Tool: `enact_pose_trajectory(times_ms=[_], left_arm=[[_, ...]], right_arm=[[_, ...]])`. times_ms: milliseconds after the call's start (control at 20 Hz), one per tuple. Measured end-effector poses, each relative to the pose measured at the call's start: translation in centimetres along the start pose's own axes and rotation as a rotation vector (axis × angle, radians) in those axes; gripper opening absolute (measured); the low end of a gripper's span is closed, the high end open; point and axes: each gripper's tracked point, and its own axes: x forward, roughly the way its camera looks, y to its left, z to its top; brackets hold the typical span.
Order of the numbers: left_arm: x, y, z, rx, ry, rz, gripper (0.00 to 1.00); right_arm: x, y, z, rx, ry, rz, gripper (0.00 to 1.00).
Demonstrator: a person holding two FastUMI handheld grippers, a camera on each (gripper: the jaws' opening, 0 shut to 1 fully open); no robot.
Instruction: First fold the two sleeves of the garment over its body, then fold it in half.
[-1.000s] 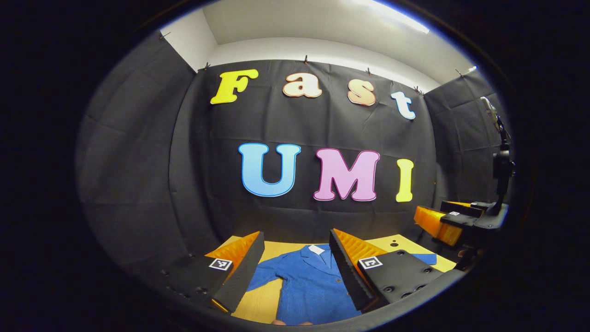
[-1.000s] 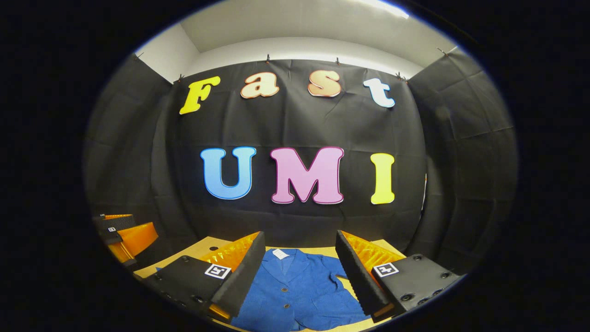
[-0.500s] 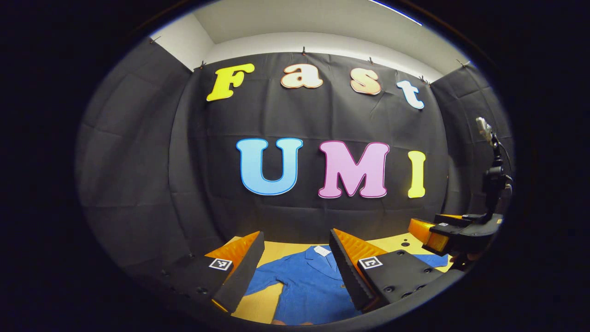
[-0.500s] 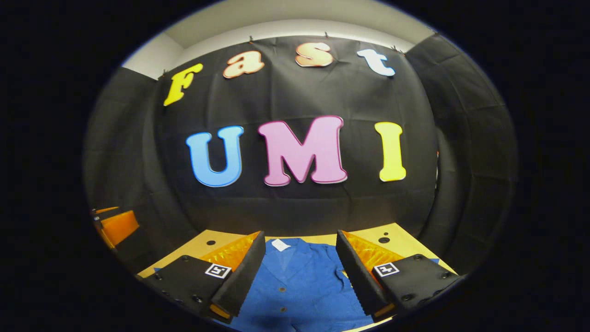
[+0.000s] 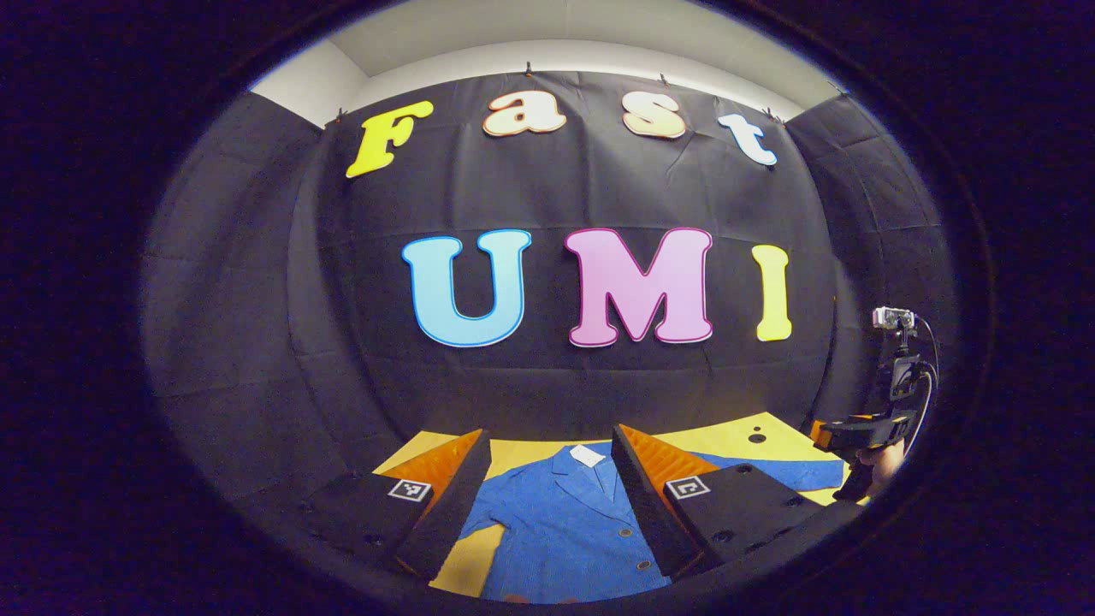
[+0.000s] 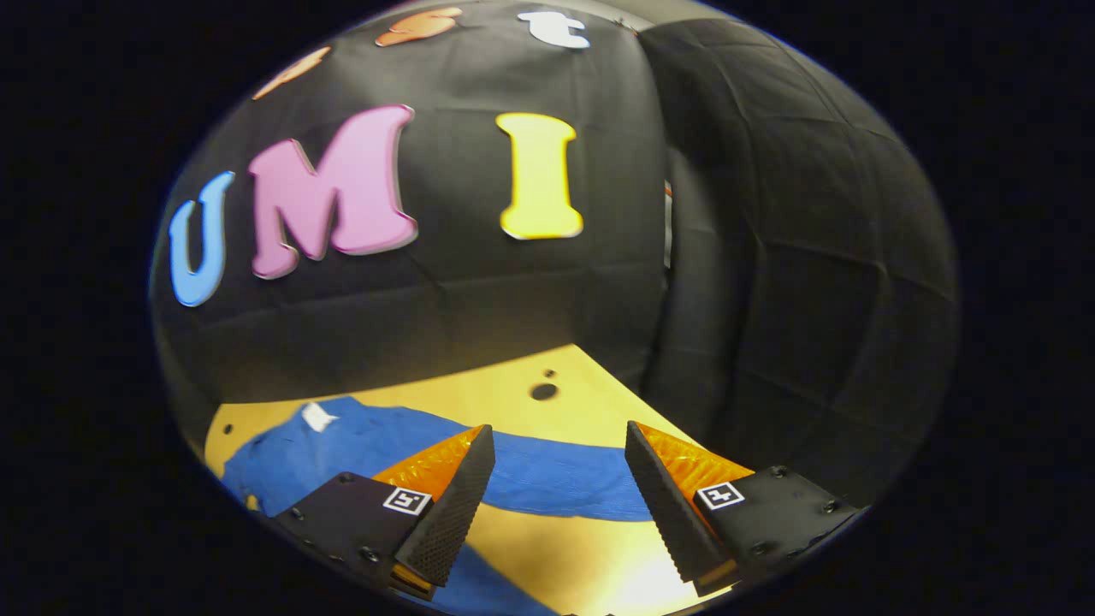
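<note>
Two open grippers above blue garment (image 5: 565, 530) on table (image 6: 513, 402).

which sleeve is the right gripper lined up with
The sleeve stretched flat across the yellow table, running between the right gripper's open fingers. The other sleeve lies by the left gripper.

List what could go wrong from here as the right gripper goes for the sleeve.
1. The sleeve lies flat on the table, so the right gripper, jaws open, may close on air or scrape the wood.
2. A pinch too near the cuff could let the sleeve fold crooked over the blue shirt.
3. Dragging could shift the whole shirt.
</note>
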Motion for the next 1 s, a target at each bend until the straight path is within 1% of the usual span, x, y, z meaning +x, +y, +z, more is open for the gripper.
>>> enact_pose_trajectory(times_ms=[100,150,200,250,300,350,450,500,550,600,650,700,750,800,900,950,1000], left_arm=[[1.1,-2.3,-0.7,0.011,0.035,-0.042,0.82],[1.4,-3.4,-1.0,0.017,0.050,-0.061,0.82],[1.7,-4.6,-1.1,0.024,0.059,-0.082,0.82],[2.0,-5.7,-1.1,0.035,0.064,-0.103,0.82],[2.3,-6.6,-1.3,0.048,0.068,-0.119,0.82],[2.5,-7.3,-1.4,0.059,0.072,-0.134,0.82],[3.1,-8.4,-1.6,0.069,0.085,-0.156,0.82],[3.3,-8.8,-1.6,0.066,0.088,-0.163,0.82],[3.6,-9.1,-1.4,0.061,0.090,-0.167,0.82],[3.8,-9.4,-1.5,0.055,0.093,-0.171,0.82],[4.0,-9.5,-1.5,0.049,0.097,-0.173,0.82],[4.1,-9.6,-1.6,0.042,0.101,-0.175,0.82],[4.1,-9.7,-1.7,0.035,0.104,-0.175,0.82],[4.1,-9.7,-1.7,0.028,0.107,-0.174,0.82],[3.9,-9.3,-1.8,0.020,0.108,-0.167,0.82],[3.8,-9.1,-1.9,0.016,0.108,-0.162,0.82],[3.7,-8.8,-1.8,0.013,0.108,-0.157,0.82]], right_arm=[[3.5,-5.1,-5.0,-0.066,0.148,-0.117,0.96],[4.4,-6.2,-7.5,-0.063,0.229,-0.150,0.85],[5.2,-6.5,-9.1,-0.041,0.287,-0.176,0.98],[5.5,-6.8,-9.8,-0.007,0.321,-0.196,0.89],[5.4,-6.9,-9.5,0.018,0.339,-0.227,0.99],[5.1,-6.7,-8.8,0.044,0.360,-0.248,0.99],[5.2,-6.1,-8.4,0.099,0.398,-0.256,0.99],[5.0,-6.2,-8.6,0.116,0.421,-0.250,0.99],[4.7,-6.2,-7.7,0.136,0.421,-0.241,0.98],[4.7,-6.4,-7.0,0.146,0.404,-0.248,0.99],[4.6,-6.4,-7.6,0.160,0.415,-0.241,0.98],[4.5,-6.1,-7.1,0.182,0.430,-0.235,0.97],[4.7,-5.8,-6.7,0.191,0.424,-0.227,0.80],[5.1,-5.3,-6.3,0.189,0.419,-0.211,0.70],[5.4,-3.6,-6.8,0.183,0.427,-0.175,0.52],[5.3,-3.1,-6.8,0.187,0.453,-0.186,0.28],[5.6,-2.8,-6.8,0.189,0.463,-0.171,0.04]])
